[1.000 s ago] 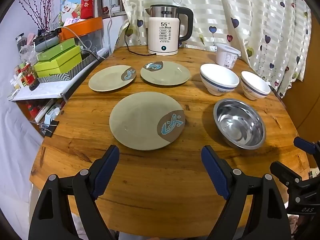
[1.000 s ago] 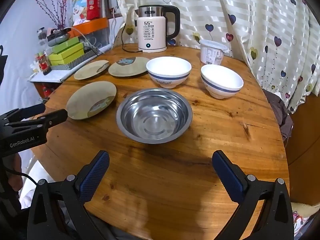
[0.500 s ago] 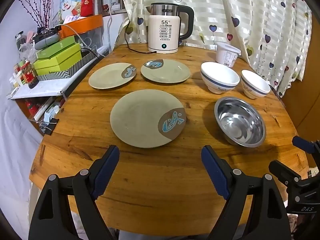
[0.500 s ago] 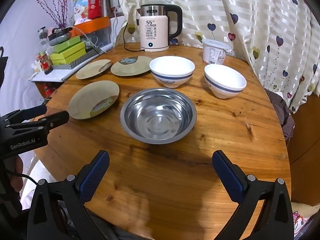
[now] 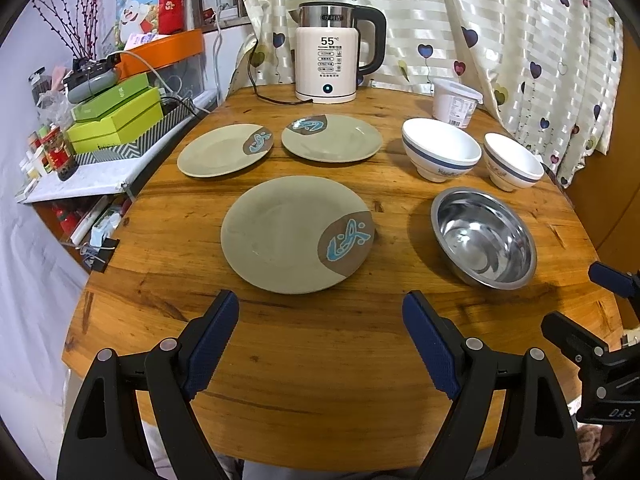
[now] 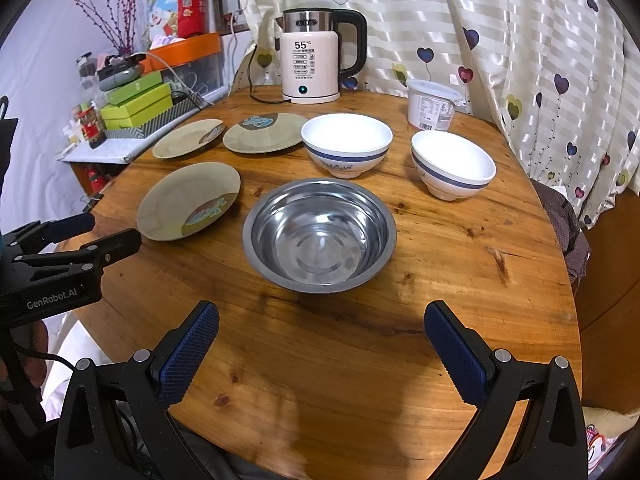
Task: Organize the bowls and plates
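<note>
Three green plates with fish marks lie on the round wooden table: a large near one (image 5: 292, 234) (image 6: 188, 200) and two smaller ones behind, left (image 5: 224, 150) (image 6: 188, 143) and right (image 5: 332, 138) (image 6: 264, 132). A steel bowl (image 5: 484, 238) (image 6: 320, 234) sits to the right, with two white blue-banded bowls behind it, a wider one (image 5: 440, 154) (image 6: 346, 144) and a smaller one (image 5: 512, 166) (image 6: 452, 168). My left gripper (image 5: 320, 340) is open and empty, just short of the large plate. My right gripper (image 6: 320, 352) is open and empty, just short of the steel bowl.
A white kettle (image 5: 326, 66) with a cord and a white tub (image 5: 454, 102) stand at the table's (image 5: 320, 360) back. A side shelf with green boxes (image 5: 116, 120) is on the left. A curtain (image 5: 500, 20) hangs behind.
Both grippers have drifted slightly, so the dishes shift a little in view. Nothing on the table has moved. Both grippers stay open.
</note>
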Motion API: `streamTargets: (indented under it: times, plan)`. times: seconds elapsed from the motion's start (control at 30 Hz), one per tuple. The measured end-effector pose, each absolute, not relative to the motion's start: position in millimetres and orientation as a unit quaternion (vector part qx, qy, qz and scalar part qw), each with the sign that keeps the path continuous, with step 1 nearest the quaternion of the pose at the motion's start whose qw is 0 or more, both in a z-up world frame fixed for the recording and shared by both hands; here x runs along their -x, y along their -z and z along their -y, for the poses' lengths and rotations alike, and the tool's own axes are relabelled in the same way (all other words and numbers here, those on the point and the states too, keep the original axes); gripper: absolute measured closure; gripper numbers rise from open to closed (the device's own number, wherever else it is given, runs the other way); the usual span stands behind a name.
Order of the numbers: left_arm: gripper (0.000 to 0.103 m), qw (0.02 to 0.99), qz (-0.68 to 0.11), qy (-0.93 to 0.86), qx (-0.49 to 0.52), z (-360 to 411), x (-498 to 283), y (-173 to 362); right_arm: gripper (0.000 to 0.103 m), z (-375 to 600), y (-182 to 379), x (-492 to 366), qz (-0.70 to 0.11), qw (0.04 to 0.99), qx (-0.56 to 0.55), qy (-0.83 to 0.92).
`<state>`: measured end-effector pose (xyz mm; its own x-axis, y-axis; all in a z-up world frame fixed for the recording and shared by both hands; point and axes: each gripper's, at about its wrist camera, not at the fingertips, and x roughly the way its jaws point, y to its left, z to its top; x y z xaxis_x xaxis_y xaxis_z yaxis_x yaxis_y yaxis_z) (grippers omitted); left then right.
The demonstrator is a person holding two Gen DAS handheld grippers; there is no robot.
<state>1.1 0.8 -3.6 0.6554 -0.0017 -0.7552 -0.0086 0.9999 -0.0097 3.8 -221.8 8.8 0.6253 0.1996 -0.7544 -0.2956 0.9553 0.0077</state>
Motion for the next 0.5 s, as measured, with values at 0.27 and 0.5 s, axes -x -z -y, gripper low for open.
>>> streamTargets:
  times: [0.27, 0.5]
  plan:
    - [0.019, 0.908, -0.418, 0.0, 0.009, -1.7, -1.9, 5.6, 0.0, 221.1, -8.5, -4.7, -0.411, 0.899, 0.059, -0.137]
    - [0.019, 0.905, -0.424, 0.003, 0.006, -1.0, -2.6, 8.0, 0.0, 221.2, -8.7, -4.7, -0.411, 0.9, 0.059, -0.137]
